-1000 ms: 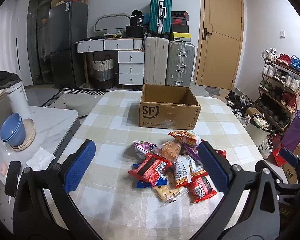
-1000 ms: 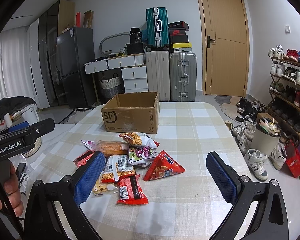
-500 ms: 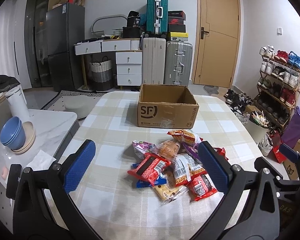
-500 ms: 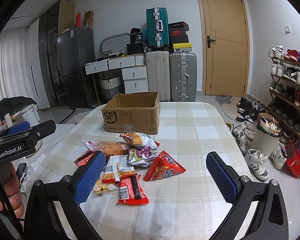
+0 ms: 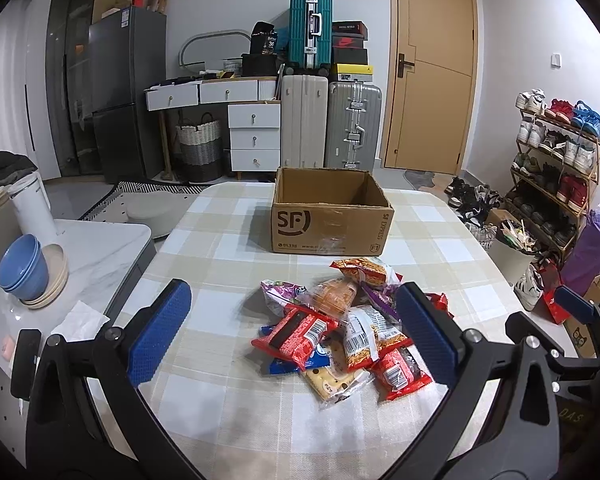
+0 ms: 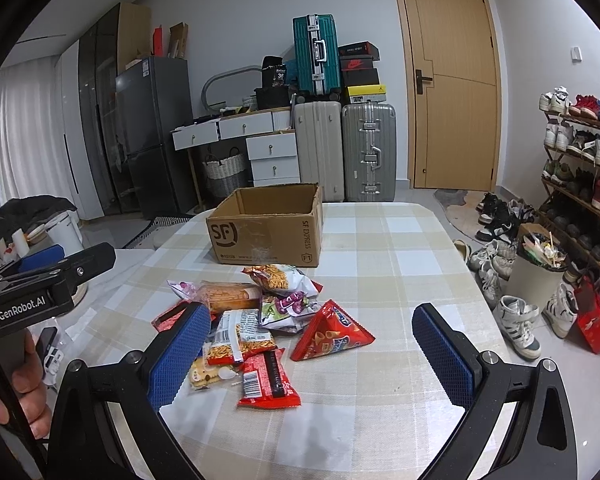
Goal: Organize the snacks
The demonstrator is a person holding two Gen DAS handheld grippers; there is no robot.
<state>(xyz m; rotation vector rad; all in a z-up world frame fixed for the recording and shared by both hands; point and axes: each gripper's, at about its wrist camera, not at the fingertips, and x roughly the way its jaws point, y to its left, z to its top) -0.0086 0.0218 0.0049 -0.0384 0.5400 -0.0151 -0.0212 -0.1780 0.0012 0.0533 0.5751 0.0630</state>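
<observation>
Roughly ten snack packets (image 5: 340,328) lay heaped mid-counter, just in front of the open cardboard box (image 5: 330,216), which showed nothing inside. I judged them light, crinkly and slippery, the film soft enough to slide between pads, and the crackers and crisps inside likely to crush. Taking each by a sealed edge or flat end looked safest; the red triangular bag (image 6: 332,336) lay a little apart at the heap's right and seemed the easiest first pick. My left gripper (image 5: 292,332) hung spread wide and empty above the pile. My right gripper (image 6: 312,348) was likewise parted, holding nothing. Beneath ran the checked counter (image 6: 400,264); suitcases (image 5: 332,128) stood beyond.
</observation>
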